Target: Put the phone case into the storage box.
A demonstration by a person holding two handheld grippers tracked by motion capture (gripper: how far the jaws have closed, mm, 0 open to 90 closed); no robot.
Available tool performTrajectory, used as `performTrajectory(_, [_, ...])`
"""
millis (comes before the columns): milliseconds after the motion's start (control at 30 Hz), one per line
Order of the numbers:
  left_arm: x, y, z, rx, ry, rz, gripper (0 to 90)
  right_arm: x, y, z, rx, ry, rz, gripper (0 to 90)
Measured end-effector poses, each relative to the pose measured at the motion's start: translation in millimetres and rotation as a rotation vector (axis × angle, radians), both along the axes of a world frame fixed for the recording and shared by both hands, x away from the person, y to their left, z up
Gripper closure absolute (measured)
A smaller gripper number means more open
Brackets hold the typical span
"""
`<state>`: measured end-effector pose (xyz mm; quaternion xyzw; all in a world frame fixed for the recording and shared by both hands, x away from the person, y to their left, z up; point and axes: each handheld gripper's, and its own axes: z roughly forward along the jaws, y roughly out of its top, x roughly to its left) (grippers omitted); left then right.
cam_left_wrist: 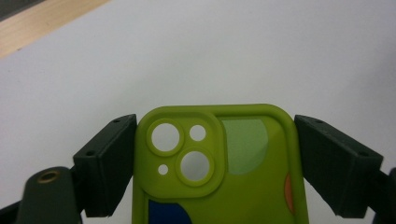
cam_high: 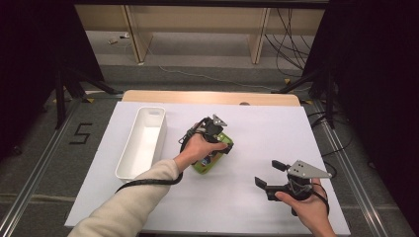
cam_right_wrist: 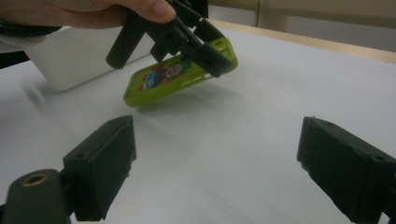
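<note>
Case (cam_left_wrist: 219,172), lime green w/ camera cutout, sits pinched across its width by the left tool (cam_left_wrist: 217,163), jaws pressing both long edges; in the right tool view it hangs tilted above the white bench (cam_high: 257,123), near end lower, far end clamped, printed side facing down toward the camera. Left hand (cam_high: 200,148) is mid-bench, just right of the white bin (cam_high: 144,140). Right tool (cam_right_wrist: 215,172) sits spread wide w/ nothing between the jaws, low over the bench near the front right, well apart from the case.
</note>
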<state>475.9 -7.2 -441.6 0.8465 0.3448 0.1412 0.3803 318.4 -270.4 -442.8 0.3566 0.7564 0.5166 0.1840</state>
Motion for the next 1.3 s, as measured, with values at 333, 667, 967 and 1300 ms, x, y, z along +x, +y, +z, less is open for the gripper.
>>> performTrajectory(333, [-6.2,9.9,16.6,-0.054,-0.060,0.022,16.5,-0.1,0.2,0.1,0.000,-0.001,-0.001,12.8])
performTrajectory(667, [-11.1,18.9,34.4,-0.095,-0.102,0.030,16.5,0.1,0.4,-0.1,0.000,0.000,0.000,12.8])
performTrajectory(967, [-13.3,30.6,46.8,-0.126,-0.134,0.048,16.5,0.1,0.6,-0.3,0.000,-0.001,0.000,12.8])
performTrajectory(1300, [-13.4,43.0,53.8,-0.138,-0.161,0.073,16.5,0.2,0.7,-0.5,-0.002,-0.001,-0.001,12.8])
